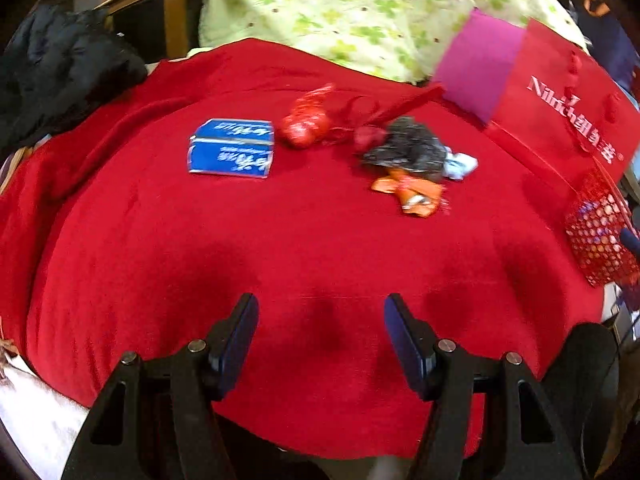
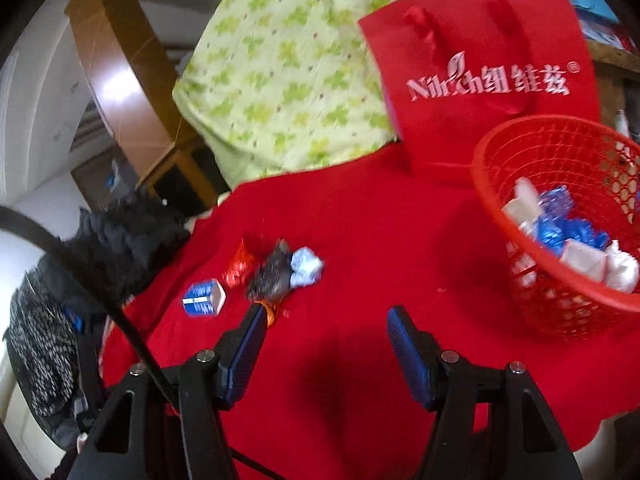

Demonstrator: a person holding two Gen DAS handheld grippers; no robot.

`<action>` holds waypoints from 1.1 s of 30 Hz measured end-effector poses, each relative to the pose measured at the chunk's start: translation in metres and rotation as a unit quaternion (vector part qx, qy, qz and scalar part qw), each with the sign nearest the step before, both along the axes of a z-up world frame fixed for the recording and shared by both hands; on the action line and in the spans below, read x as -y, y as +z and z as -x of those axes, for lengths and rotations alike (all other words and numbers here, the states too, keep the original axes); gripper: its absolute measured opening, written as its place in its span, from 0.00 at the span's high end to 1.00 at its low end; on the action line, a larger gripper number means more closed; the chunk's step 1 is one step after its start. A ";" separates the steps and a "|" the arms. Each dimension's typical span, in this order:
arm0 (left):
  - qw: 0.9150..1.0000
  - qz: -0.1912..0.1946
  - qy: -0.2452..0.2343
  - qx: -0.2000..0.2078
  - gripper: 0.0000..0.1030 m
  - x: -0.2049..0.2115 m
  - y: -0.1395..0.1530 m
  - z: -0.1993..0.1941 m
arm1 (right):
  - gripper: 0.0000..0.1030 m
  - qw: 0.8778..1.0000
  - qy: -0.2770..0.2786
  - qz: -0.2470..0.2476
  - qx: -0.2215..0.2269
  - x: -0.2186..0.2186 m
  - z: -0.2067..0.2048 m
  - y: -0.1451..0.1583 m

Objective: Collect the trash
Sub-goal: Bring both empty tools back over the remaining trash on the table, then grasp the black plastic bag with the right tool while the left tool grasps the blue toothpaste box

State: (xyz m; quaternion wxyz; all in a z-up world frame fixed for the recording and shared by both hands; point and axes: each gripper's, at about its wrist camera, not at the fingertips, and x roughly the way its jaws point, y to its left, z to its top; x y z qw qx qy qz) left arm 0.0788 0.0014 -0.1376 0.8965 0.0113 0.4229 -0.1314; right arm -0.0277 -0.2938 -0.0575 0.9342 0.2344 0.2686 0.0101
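Observation:
On a red cloth (image 1: 280, 248) lie a blue box (image 1: 232, 148), a red foil wrapper (image 1: 306, 122), a black crumpled wrapper (image 1: 408, 150), an orange wrapper (image 1: 416, 192) and a pale blue paper ball (image 1: 460, 166). My left gripper (image 1: 320, 312) hovers open above bare cloth, well short of them. The right wrist view shows the same heap: blue box (image 2: 204, 298), black wrapper (image 2: 272, 274), paper ball (image 2: 306, 266). My right gripper (image 2: 322, 324) is open and empty, its left fingertip near the orange wrapper (image 2: 270, 312). A red mesh basket (image 2: 560, 232) at the right holds several pieces of trash.
A red paper bag (image 2: 480, 76) with white lettering stands behind the basket (image 1: 600, 236). A green patterned quilt (image 1: 360, 8) lies at the back. Dark clothing (image 1: 60, 72) is piled at the left edge. A wooden cabinet (image 2: 124, 80) stands beyond the cloth.

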 end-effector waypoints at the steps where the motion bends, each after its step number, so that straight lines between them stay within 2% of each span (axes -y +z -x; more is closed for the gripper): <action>1: 1.000 0.001 0.002 0.001 0.36 0.000 -0.002 -0.001 | 0.35 1.000 0.001 0.001 -0.007 -0.002 -0.003 -0.004; 7: 1.000 0.012 0.014 -0.010 0.36 -0.005 -0.023 -0.008 | 0.35 0.999 0.006 0.002 -0.047 -0.008 -0.018 -0.024; 12: 1.000 0.013 0.011 -0.012 0.36 -0.007 -0.027 -0.011 | 0.35 0.998 0.023 0.002 -0.065 -0.018 -0.031 -0.032; 19: 0.999 0.018 0.035 0.006 0.36 -0.036 -0.014 -0.038 | 0.35 0.995 0.075 0.017 -0.065 -0.051 -0.079 -0.021; 25: 0.997 0.007 0.071 0.039 0.35 -0.081 0.013 -0.086 | 0.35 0.993 0.100 -0.001 -0.067 -0.073 -0.133 -0.021; 27: 0.996 0.016 0.080 0.044 0.30 -0.094 0.021 -0.105 | 0.35 0.993 0.100 -0.013 -0.069 -0.074 -0.147 -0.024; 33: 0.991 0.093 0.095 0.034 0.29 -0.118 0.029 -0.170 | 0.35 0.993 0.085 -0.031 -0.077 -0.079 -0.199 -0.035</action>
